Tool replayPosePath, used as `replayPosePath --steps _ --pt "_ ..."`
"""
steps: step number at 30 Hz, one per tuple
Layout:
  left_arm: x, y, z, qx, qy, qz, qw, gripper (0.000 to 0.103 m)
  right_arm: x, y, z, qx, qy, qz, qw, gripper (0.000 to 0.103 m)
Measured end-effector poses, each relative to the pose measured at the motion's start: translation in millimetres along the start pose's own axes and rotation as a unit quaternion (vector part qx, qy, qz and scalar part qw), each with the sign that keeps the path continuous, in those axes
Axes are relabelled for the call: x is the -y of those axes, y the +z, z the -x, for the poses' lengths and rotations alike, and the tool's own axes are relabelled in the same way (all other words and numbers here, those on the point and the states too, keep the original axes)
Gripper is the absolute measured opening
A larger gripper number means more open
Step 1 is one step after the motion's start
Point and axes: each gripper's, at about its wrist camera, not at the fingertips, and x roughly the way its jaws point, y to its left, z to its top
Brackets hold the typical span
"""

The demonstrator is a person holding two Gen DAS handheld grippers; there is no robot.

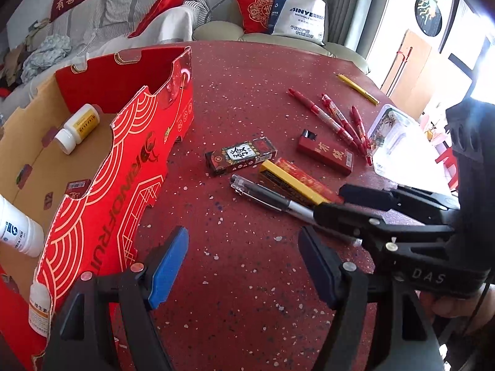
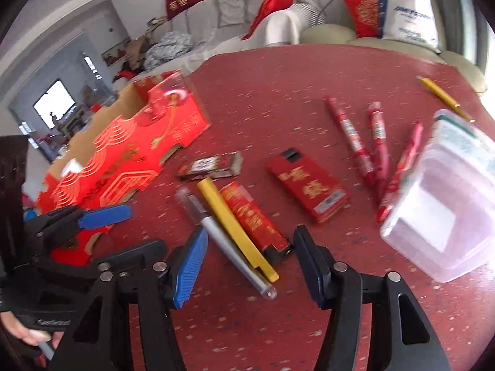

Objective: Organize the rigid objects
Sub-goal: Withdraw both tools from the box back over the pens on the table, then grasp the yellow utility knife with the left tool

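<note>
On the red table [image 1: 247, 71] lie a clear-capped pen [image 1: 266, 196], a yellow and red box [image 1: 297, 182], a dark box [image 1: 239, 156], a red box [image 1: 324, 151], several red pens [image 1: 337, 117] and a yellow pencil [image 1: 359, 88]. My left gripper [image 1: 243, 266] is open and empty over bare table beside the red cardboard box [image 1: 123, 167], which holds white bottles [image 1: 79, 126]. My right gripper [image 2: 247, 266] is open around the near ends of the pen [image 2: 222, 241] and the yellow and red box [image 2: 247, 225]. It also shows in the left wrist view [image 1: 331, 201].
A clear plastic container [image 2: 442, 204] stands at the right, against the red pens [image 2: 371, 142]. The dark box [image 2: 210, 167] and red box [image 2: 306, 185] lie mid-table. A sofa with cushions [image 1: 278, 15] stands beyond the table's far edge.
</note>
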Motion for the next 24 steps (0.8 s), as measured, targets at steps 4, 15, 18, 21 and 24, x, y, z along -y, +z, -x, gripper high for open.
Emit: replayPosePath --steps 4,15,18,21,24 --pt "1 -5 6 0.002 0.006 -0.006 1.0000 0.077 3 -5 10 0.024 -0.036 -0.002 0.999 0.051" --pt "-3 -4 11 0.004 0.003 0.017 0.9998 0.076 -27 -7 -6 0.008 -0.100 0.076 0.992 0.047" --pt "-5 -1 11 0.003 -0.009 0.026 0.9996 0.076 -20 -7 0 0.029 -0.120 0.060 0.991 0.047" --pt "4 7 7 0.004 -0.014 0.026 0.9996 0.076 -11 0 8 0.043 -0.138 0.052 0.988 0.047" --pt "20 15 1 0.006 -0.038 0.019 0.9991 0.072 -6 11 12 0.048 -0.151 0.068 0.985 0.047"
